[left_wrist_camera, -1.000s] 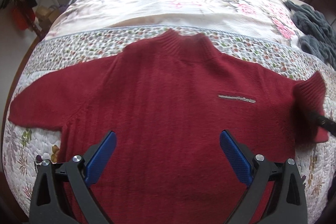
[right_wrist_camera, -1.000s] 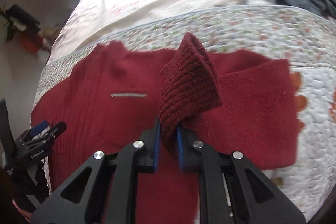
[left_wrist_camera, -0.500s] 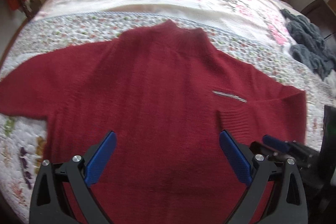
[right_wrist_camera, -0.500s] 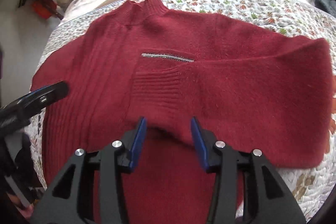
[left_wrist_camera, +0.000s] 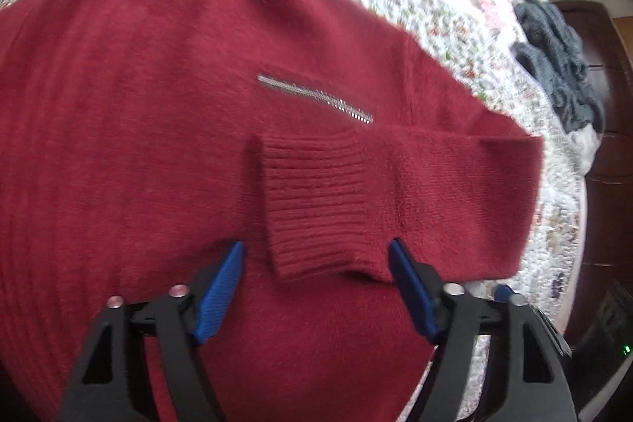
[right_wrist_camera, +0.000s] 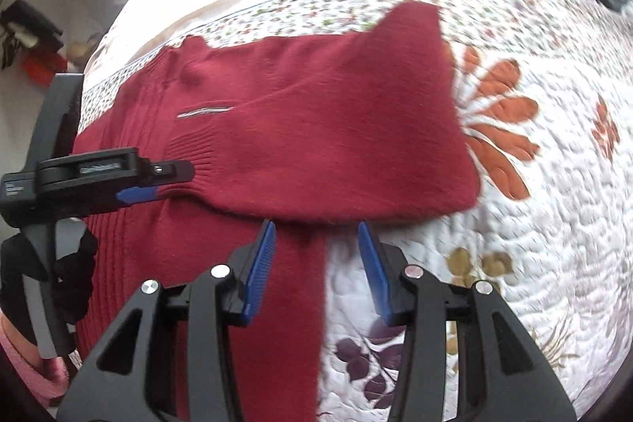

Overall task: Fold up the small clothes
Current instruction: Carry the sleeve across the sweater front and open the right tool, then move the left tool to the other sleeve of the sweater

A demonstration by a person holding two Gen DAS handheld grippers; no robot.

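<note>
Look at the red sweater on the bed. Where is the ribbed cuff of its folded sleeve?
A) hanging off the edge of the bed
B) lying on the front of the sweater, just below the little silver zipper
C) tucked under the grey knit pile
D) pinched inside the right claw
B: the ribbed cuff lies flat on the red sweater just below the silver zipper; the right claw is open and empty.

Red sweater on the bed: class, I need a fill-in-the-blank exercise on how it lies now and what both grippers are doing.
1. The folded sleeve's ribbed cuff lies just below the silver ____ on the red sweater.
2. The left gripper and right gripper are both ____, holding nothing.
3. The sweater lies on a ____ quilt.
4. The knitted heap is ____ in colour.

Missing words: zipper; open; floral; grey
</note>
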